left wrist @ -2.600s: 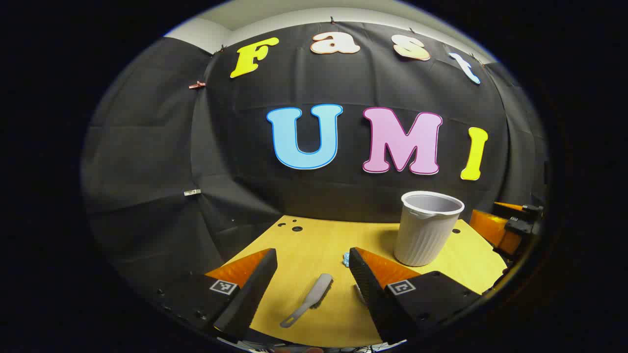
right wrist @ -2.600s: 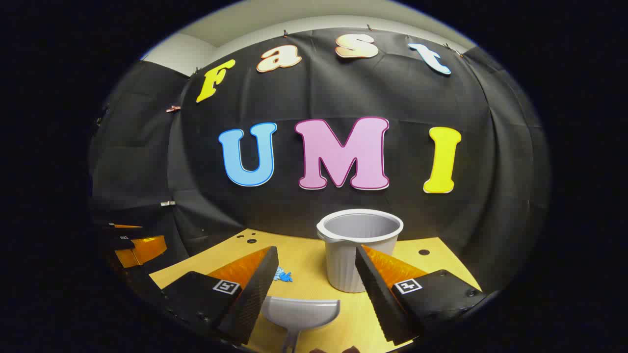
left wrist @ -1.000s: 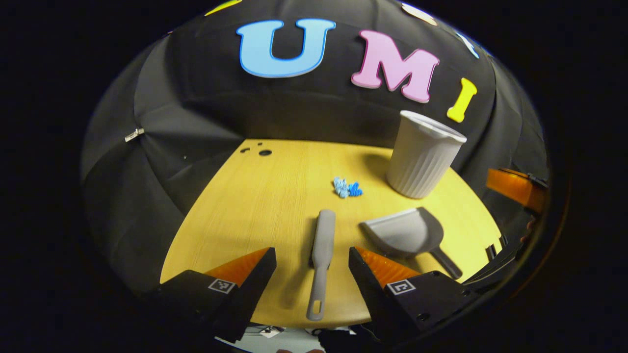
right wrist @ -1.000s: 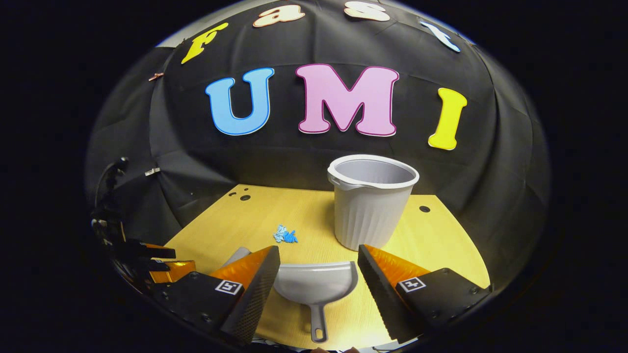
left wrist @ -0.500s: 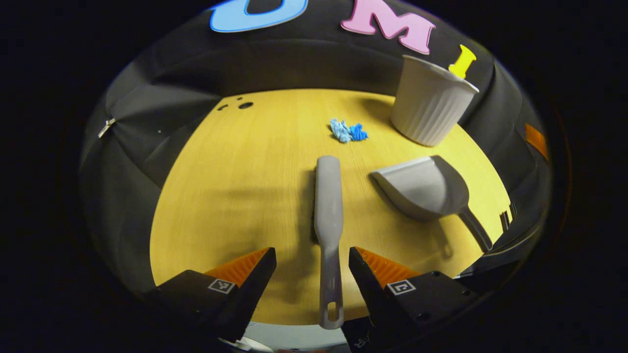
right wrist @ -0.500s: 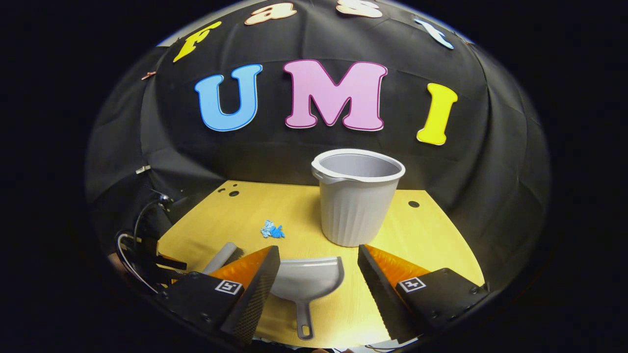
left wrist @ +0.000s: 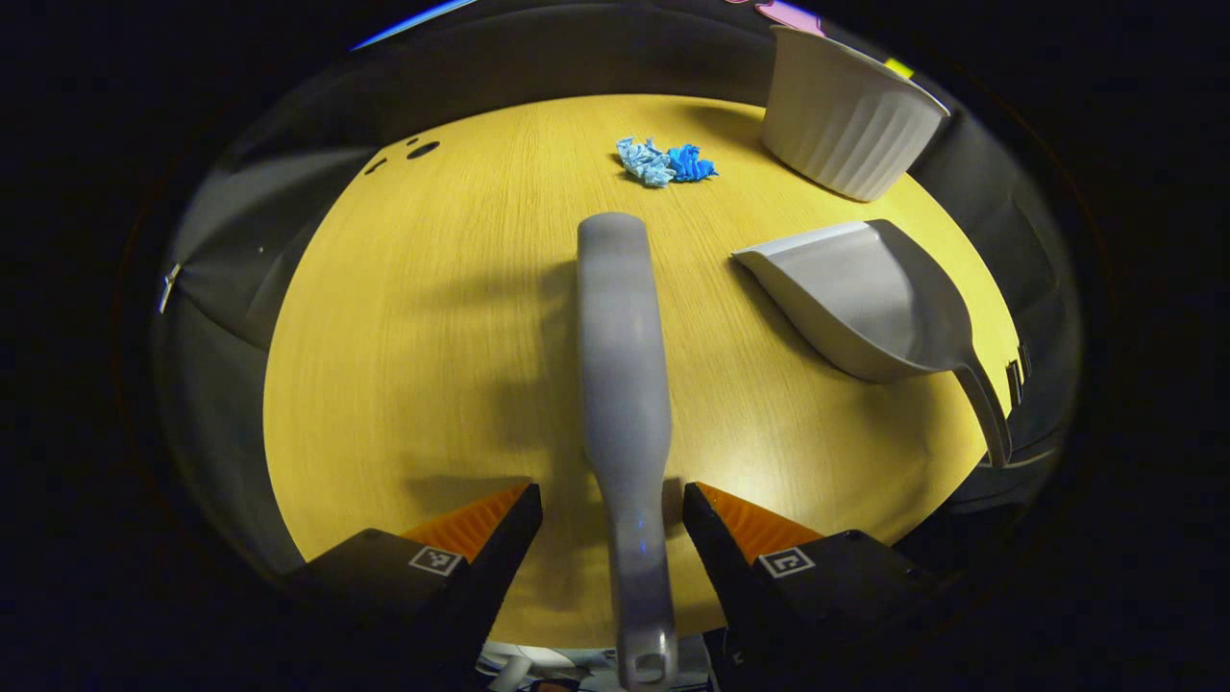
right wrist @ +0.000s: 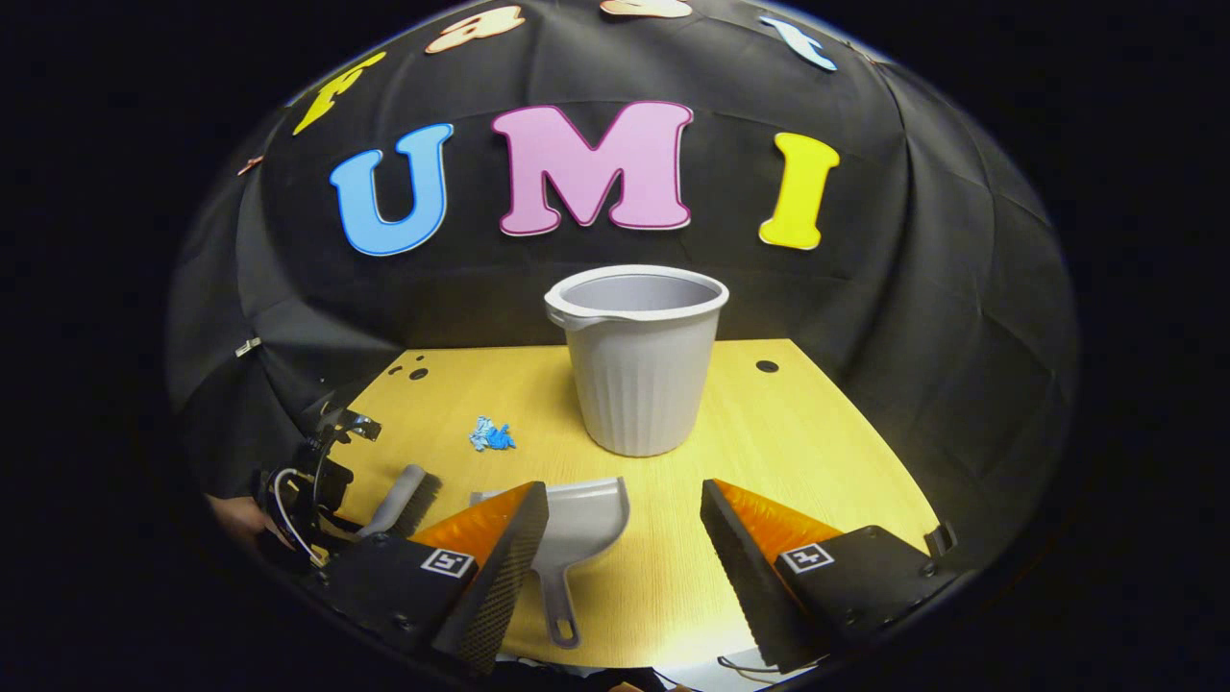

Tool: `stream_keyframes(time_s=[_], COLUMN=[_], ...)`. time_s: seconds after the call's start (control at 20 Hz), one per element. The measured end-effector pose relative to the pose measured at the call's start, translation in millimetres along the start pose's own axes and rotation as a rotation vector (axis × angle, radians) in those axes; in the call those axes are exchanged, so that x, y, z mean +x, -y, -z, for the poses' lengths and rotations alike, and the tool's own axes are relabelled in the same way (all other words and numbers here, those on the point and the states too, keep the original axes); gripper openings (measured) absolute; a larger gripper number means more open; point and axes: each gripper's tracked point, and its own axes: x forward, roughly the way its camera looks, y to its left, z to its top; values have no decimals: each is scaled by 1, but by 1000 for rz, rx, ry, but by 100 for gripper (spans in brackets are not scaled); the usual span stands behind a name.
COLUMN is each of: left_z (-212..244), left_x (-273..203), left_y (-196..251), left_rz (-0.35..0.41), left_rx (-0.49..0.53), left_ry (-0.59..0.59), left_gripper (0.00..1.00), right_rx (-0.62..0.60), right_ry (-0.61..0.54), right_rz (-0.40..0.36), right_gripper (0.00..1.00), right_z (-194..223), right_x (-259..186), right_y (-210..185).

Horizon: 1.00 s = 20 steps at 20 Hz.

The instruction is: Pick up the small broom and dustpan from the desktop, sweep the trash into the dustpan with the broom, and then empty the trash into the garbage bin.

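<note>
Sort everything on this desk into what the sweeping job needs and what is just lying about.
Needed for the job:
- small broom, lying between the open fingers of the left hand-held gripper
- dustpan
- blue trash
- garbage bin
- right hand-held gripper, open

Just lying about:
- nothing loose; the desk carries only the job's things

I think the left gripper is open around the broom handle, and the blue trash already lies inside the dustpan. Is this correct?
Not quite. The left gripper is indeed open, with the broom handle between its fingers, but the blue trash is not in the dustpan. It lies on the bare desktop, apart from the dustpan and near the garbage bin, as the left gripper view shows.
</note>
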Motion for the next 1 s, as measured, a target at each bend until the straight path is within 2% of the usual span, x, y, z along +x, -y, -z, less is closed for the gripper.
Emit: stream_keyframes(time_s=[0.1,0.2,0.3,0.35,0.4,0.45,0.5,0.55,0.6,0.65,0.85,1.0], left_z=[-4,-5,-6,-7,-6,-5,-6,-8,-8,-9,-5,-4], left_x=[7,5,6,8,6,12,9,8,8,7,2,-11], left_y=[1,5,8,9,9,10,11,9,9,10,5,4], left_rz=[-2,3,0,-2,-2,1,6,10,15,20,28,39], left_rx=[33,51,46,41,37,33,34,35,32,22,-24,-55], left_ry=[-9,-27,-27,-29,-28,-24,-17,-6,7,22,44,78], left_gripper=[95,83,66,51,47,33,34,30,29,28,25,25], right_rx=[-27,-17,-6,-4,-8,-14,-22,-26,-33,-42,-70,-111], right_ry=[-51,-79,-106,-120,-132,-144,-165,-189,-214,-240,-355,-438], right_rz=[36,43,41,39,36,26,9,-4,-22,-40,-122,-155], right_gripper=[99,99,99,99,99,99,99,99,90,99,99,99], right_z=[8,15,20,23,26,28,33,38,44,49,72,93], right_x=[-4,-3,0,1,2,3,5,6,8,9,13,20], right_y=[16,21,22,23,22,19,16,14,10,7,-11,-21])
